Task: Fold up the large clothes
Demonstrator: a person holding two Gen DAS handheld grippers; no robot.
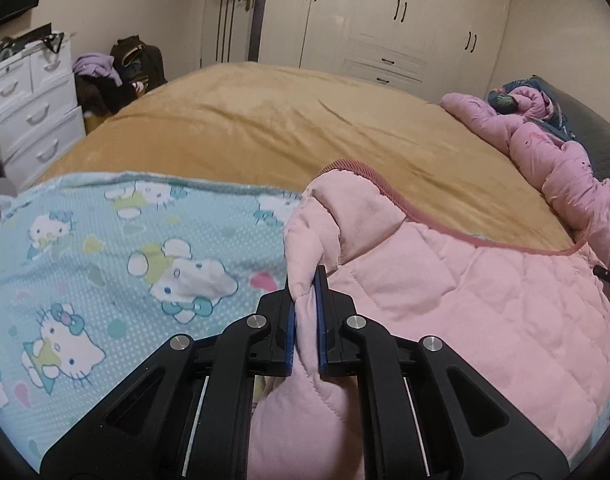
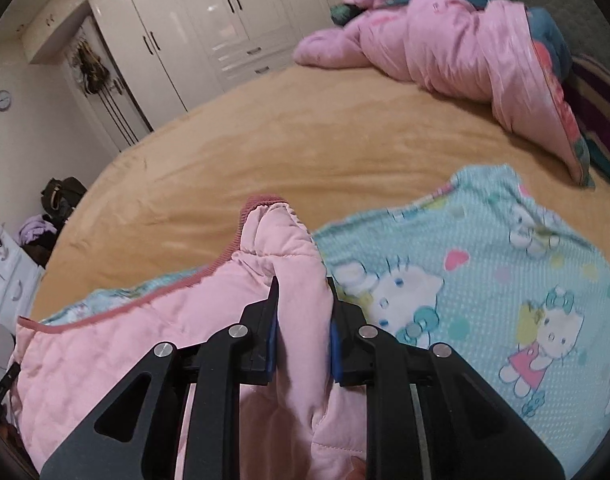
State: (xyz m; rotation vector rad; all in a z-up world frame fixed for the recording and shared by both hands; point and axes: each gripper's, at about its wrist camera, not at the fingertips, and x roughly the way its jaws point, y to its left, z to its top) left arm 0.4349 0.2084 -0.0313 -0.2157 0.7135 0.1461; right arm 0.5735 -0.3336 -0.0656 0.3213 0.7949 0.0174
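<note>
Both grippers, my left gripper [image 1: 307,316] and right gripper [image 2: 303,322], squeeze 2 corners of the pink quilted jacket [image 1: 445,304]. I think I'm mid-fold; next I must lay both corners down evenly. It lies puffy on the cartoon-cat blanket [image 1: 105,264], with a darker pink trim [image 2: 261,201].

A bed [image 1: 265,128] covered in a tan plush blanket carries everything. A light-blue cartoon-cat sheet [image 1: 105,248] lies on its near edge with the pink quilted jacket [image 1: 465,312] on top, and a crumpled pink duvet [image 2: 445,48] sits near the headboard.
</note>
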